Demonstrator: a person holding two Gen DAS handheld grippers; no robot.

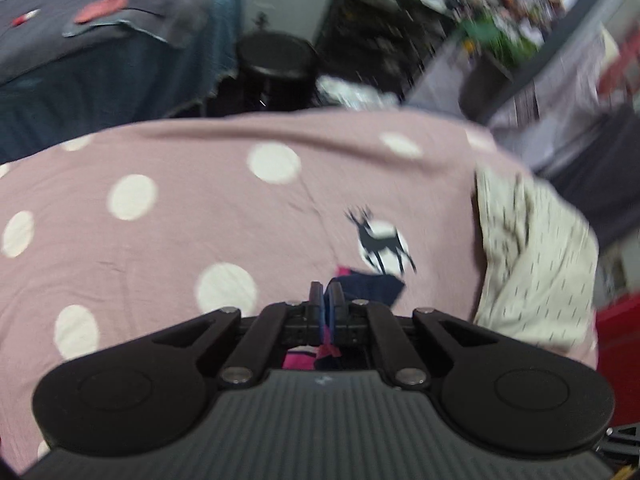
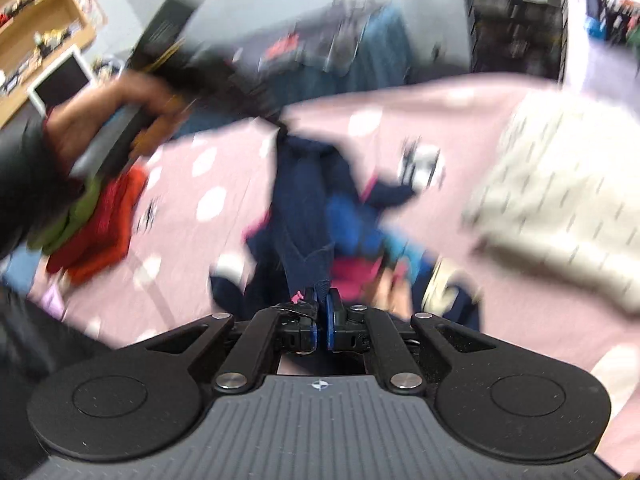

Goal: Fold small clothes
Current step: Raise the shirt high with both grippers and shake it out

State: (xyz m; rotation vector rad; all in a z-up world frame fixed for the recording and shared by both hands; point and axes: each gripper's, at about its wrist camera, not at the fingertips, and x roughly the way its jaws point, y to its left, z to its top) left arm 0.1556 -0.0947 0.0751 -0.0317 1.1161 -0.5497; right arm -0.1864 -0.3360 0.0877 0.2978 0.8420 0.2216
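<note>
Both claws (image 1: pixel 327 292) (image 2: pixel 322 300) pinch | navy-pink garment (image 2: pixel 304 208) | stretched, blurred

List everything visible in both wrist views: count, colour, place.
bedsheet: 1, pink with white dots and a deer print, covers the bed
navy garment: 1, navy with pink trim, lying on the bedsheet, pinched by both grippers
pillow: 1, cream with dark flecks, right side of the bed
clothes pile: 1 heap, red, orange and green, left side of the bed
stool: 1, black, on the floor beyond the bed
second bed: 1, blue cover with dark clothes on top, far left
shelf: 1, wooden, far left wall
left hand: 1, holding the left gripper's handle
left gripper: 1, black, shut on the navy garment
right gripper: 1, black, shut on the navy garment
</note>
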